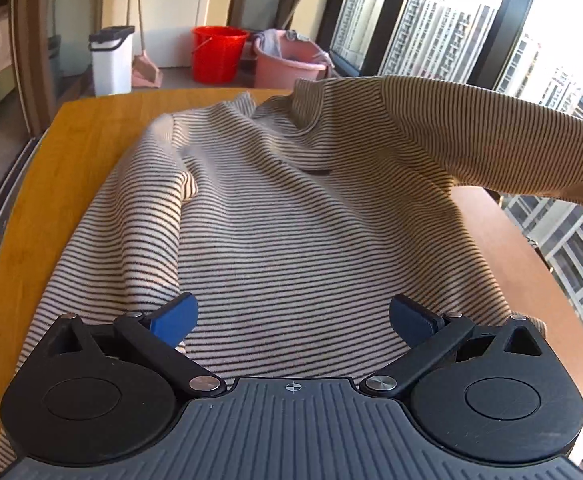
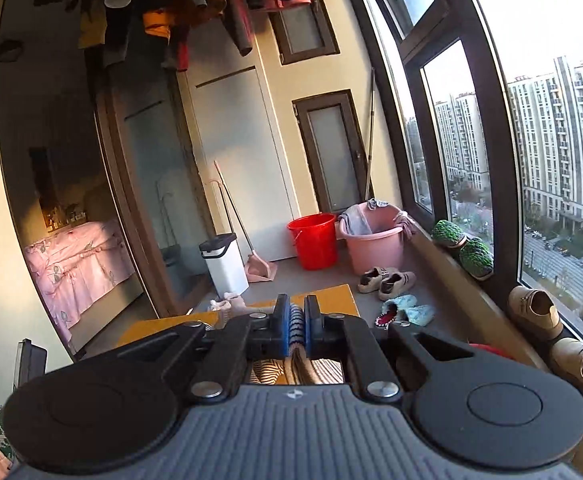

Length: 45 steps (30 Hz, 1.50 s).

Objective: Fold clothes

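Note:
A striped sweater (image 1: 275, 216), cream with thin dark stripes, lies spread on a wooden table (image 1: 79, 132). Its right sleeve (image 1: 491, 140) is lifted off the table and stretches out to the right edge of the left wrist view. My left gripper (image 1: 293, 320) is open, its blue fingertips wide apart just above the sweater's near hem. My right gripper (image 2: 297, 326) is shut on a fold of the striped sweater (image 2: 297, 320), held up above the table (image 2: 331, 296); more striped cloth hangs below the fingers.
On the floor beyond the table stand a red bucket (image 1: 217, 54), a pink basin (image 1: 289, 62), a white bin (image 1: 111, 60) and a pink dustpan (image 1: 145, 68). Shoes (image 2: 387, 280) lie on the floor and along the window sill (image 2: 531, 312). Windows run along the right.

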Each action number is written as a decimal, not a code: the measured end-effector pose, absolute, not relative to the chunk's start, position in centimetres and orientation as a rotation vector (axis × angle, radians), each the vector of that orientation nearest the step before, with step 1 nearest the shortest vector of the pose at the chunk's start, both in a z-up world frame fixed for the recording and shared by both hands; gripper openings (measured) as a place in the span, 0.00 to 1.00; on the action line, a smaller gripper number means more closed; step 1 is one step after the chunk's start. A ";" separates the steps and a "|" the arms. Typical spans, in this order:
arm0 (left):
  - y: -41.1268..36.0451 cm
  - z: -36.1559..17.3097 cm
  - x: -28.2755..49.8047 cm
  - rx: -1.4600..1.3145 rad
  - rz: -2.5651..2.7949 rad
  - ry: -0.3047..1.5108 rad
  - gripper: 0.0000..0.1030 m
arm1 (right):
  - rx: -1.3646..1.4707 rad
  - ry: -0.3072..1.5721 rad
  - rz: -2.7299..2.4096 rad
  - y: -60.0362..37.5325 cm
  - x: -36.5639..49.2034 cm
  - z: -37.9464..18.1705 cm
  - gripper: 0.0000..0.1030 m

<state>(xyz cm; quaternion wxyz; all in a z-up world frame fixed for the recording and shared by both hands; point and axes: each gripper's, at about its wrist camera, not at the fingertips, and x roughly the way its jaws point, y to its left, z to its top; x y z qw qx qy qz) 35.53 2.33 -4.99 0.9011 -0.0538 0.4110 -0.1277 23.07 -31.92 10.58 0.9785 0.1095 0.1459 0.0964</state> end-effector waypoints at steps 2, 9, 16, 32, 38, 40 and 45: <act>1.8 -4.3 35.3 -0.095 -0.290 0.834 1.00 | 0.212 0.269 0.237 -31.0 24.0 11.7 0.05; -0.1 -1.3 31.9 0.034 -0.392 0.639 1.00 | 0.092 0.222 0.444 -24.5 28.8 16.1 0.01; 0.4 -2.6 32.5 0.017 -0.405 0.663 1.00 | -0.073 0.702 0.476 -21.2 28.7 5.4 0.04; 3.8 -6.0 35.0 -0.150 -0.339 0.806 1.00 | 0.363 0.873 0.387 -22.4 29.9 -3.2 0.22; 4.6 -6.1 35.1 -0.170 -0.320 0.805 1.00 | 0.386 0.633 0.399 -25.9 27.2 3.2 0.20; 4.6 -6.1 35.2 -0.174 -0.311 0.803 1.00 | 0.366 0.564 0.377 -27.2 25.6 5.7 0.20; 4.5 -6.2 35.0 -0.155 -0.292 0.806 1.00 | 0.359 0.762 0.294 -29.0 22.8 3.2 0.20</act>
